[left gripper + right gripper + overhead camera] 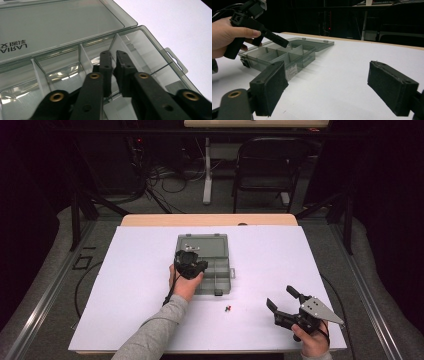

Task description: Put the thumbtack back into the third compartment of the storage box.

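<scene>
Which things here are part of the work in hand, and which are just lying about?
In the work:
- clear compartment box, lid open
- left gripper, jaws nearly shut inside a compartment
- small dark item on the table, red at one end
- right gripper, open, apart from the box

Lying about:
- folding chair behind the table
- floor cables

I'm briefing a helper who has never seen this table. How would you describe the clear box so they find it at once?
Start from the white table top and look at its middle, toward the far edge. There lies the compartment box, smoky clear plastic with its lid folded flat behind it, and the left tool held over it. Thin walls divide it into cells, unlike the tiny red and dark bits lying nearer the person.
</scene>
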Available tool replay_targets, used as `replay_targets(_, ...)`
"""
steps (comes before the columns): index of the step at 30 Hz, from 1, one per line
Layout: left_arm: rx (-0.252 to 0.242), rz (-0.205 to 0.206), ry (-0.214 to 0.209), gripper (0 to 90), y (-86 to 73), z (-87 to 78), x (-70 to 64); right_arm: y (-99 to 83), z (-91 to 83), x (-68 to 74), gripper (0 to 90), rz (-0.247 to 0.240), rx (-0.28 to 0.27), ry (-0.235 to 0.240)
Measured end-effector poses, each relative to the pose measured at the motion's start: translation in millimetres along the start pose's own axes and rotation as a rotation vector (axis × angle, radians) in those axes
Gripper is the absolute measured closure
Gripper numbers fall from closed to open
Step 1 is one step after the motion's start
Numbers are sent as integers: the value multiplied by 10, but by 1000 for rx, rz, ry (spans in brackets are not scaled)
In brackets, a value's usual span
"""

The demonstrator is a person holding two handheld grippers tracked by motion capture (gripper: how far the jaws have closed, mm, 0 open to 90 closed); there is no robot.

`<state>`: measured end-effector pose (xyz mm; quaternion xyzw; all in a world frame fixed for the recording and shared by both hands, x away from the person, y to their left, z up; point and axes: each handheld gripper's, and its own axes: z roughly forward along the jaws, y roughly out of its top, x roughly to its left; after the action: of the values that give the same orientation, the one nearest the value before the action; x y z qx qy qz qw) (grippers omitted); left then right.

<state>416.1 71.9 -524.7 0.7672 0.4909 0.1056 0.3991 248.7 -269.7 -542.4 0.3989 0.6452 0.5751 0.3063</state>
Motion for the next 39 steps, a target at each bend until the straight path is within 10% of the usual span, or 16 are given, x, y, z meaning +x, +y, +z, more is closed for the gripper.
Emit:
replay_targets(12,-132,84,-15,445,21,-157,-74,-5,4,-8,149,0,2,0)
replay_targets(39,-272,131,-66,378,-272,-882,-73,-2,13,16,148,-5,5,4)
